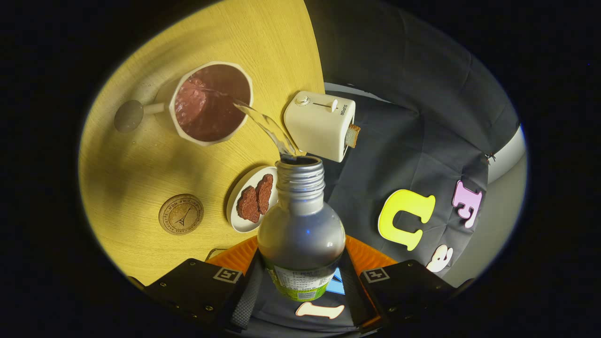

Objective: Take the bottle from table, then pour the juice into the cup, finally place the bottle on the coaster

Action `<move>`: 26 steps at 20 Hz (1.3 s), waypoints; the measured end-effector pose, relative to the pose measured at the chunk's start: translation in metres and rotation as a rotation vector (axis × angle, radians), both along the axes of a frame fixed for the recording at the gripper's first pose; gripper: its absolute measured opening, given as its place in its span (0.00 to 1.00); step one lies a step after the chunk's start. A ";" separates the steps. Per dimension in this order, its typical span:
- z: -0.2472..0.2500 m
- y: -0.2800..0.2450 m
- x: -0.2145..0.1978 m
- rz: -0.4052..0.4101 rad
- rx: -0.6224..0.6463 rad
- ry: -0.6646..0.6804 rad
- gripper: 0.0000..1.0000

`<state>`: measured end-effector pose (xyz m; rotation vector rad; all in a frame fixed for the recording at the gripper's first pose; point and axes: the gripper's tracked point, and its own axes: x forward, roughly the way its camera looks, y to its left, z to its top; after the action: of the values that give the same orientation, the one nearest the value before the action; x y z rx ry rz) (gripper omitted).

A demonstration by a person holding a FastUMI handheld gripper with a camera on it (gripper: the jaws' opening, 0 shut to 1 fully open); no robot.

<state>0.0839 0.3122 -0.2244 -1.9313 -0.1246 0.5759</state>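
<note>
Spoon (pixel 129 115): upper left of the frame, lying on the tabletop (pixel 141 164), its handle reaching to the cup's outer wall.
Coaster (pixel 181 214): lower left, round, flat on the tabletop, bare, well apart from the bottle.
Cup (pixel 212 102): upper left of centre, angular pale rim, part filled with reddish-brown juice.
Juice stream (pixel 267 126): a clear arc from the bottle's mouth up and left over the cup's rim into the cup.
Plate (pixel 251 199): centre left, just left of the bottle's neck, holding two dark brown slices.
Bottle (pixel 301 220): centre, uncapped, tipped with its threaded mouth toward the cup, its lower labelled part between the fingers.
Hand-held gripper (pixel 300 286): bottom centre, both fingers pressed against the bottle's sides, holding it.
Toaster (pixel 320 124): centre right of the cup, at the tabletop's edge, a slice of toast sticking out of it.
</note>
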 end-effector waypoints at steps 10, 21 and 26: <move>0.006 -0.003 0.001 0.019 -0.042 -0.016 0.78; 0.020 -0.002 0.003 0.046 -0.084 -0.058 0.78; 0.021 0.004 -0.001 0.057 -0.104 -0.063 0.78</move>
<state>0.0834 0.3160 -0.2031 -2.0535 -0.1941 0.5691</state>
